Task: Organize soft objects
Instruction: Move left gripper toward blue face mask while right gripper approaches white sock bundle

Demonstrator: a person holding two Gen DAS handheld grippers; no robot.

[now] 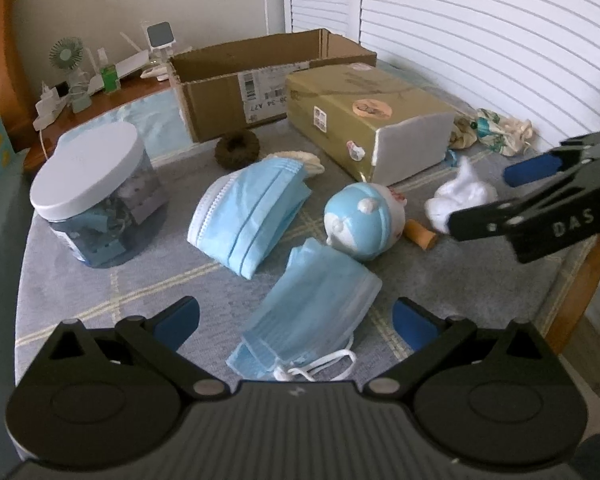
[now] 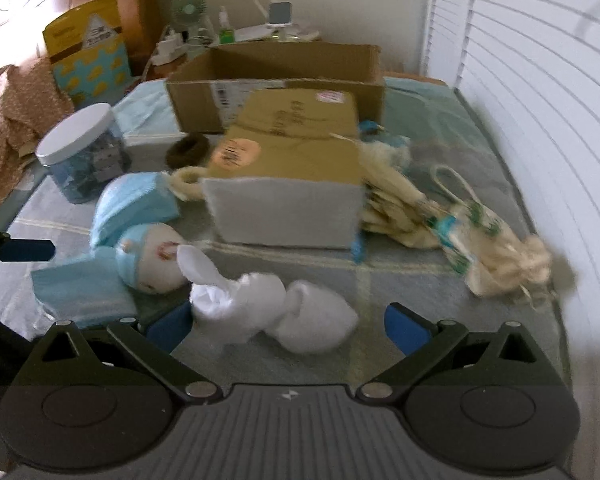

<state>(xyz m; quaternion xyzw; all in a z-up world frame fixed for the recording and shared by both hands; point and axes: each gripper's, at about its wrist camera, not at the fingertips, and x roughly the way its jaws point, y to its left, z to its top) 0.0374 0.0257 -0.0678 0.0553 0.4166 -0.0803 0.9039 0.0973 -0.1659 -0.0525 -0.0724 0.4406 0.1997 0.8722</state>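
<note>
Two stacks of blue face masks lie on the bed: the far mask stack [image 1: 249, 220] and the near mask stack [image 1: 312, 312]. There is one round plush doll [image 1: 364, 222] and one bundle of white socks [image 2: 272, 312]. Two boxes stand behind them: one open cardboard box [image 1: 260, 80] and one closed gold box [image 1: 364, 120]. One clear jar [image 1: 100, 204] with a white lid. One brown hair scrunchie [image 1: 236, 148], one cream ring [image 2: 188, 180], one patterned cloth bag [image 2: 492, 248]. One small desk fan [image 1: 66, 56].
</note>
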